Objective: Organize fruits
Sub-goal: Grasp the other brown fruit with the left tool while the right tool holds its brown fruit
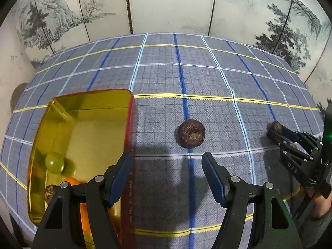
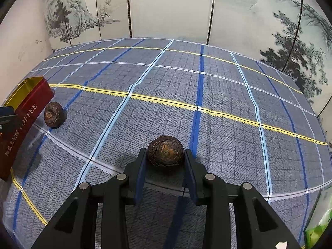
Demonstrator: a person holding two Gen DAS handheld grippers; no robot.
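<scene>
Brown fruit [image 2: 165, 150] sits pinched between my right gripper [image 2: 166, 161] pads, jaws nearly closed on it, held just above the plaid cloth [image 2: 228, 95]; in the left wrist view it shows at 3 o'clock, far right. The relation that matters: the open tin [image 1: 87, 124] lies at 9 o'clock from the right gripper, across the cloth, so I judge the carry goes leftward. The fruit is roundish, no real long axis, so grip orientation is not critical. The second brown fruit [image 1: 192, 133] lies loose on the cloth at 12 o'clock just ahead of my left gripper [image 1: 167, 178], between its finger lines but not touched; jaws roughly half open, holding nothing. Left hand is clearly the nearer one for that fruit, and the tin is at its 9 o'clock, touching distance. Count: two brown fruits outside the tin; inside I see one green grape [image 1: 54, 163], one orange fruit [image 1: 71, 181] and one more brown fruit [image 1: 49, 193], the rest hidden behind my left finger. One tin. A green packet [image 2: 319, 226] sits at 4 o'clock in the right wrist view.
</scene>
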